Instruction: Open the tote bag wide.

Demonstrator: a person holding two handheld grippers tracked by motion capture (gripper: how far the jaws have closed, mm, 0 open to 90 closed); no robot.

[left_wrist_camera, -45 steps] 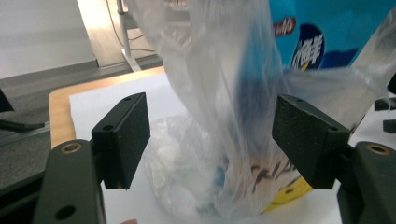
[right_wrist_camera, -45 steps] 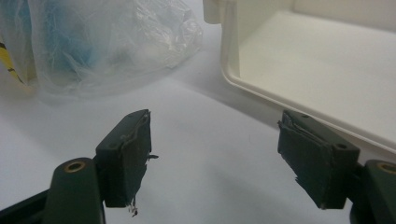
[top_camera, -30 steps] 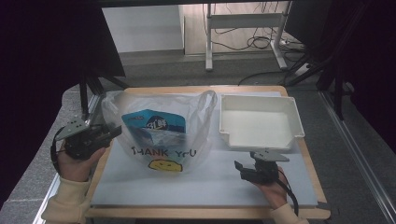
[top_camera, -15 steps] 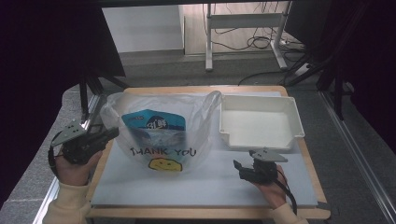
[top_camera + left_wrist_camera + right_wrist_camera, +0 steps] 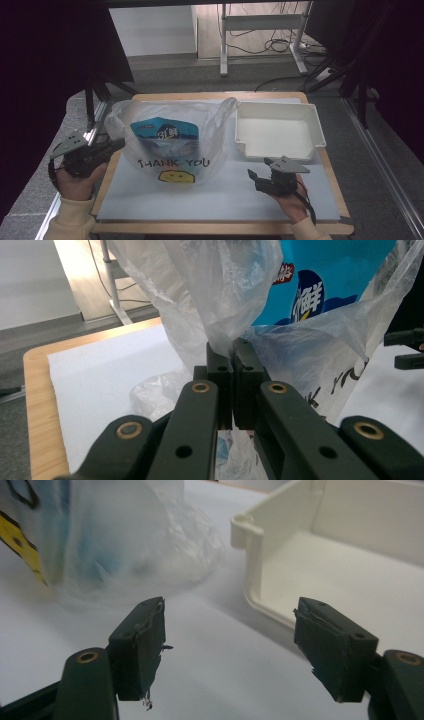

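On the white-covered table (image 5: 165, 210), the left gripper (image 5: 231, 351) has just been closing and now pinches the plastic bag (image 5: 172, 135) edge, ready to pull it open; the right gripper (image 5: 230, 640) waits wide apart

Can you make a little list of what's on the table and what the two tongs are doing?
table: wooden table with a white sheet on top
bag: clear plastic bag printed THANK YOU with a yellow smiley
inside bag: blue packet
tray: white tray, nothing in it, right of the bag
left tongs: left tongs shut, pinching the bag's plastic at its left edge
right tongs: right tongs open, holding nothing, low over the sheet in front of the tray
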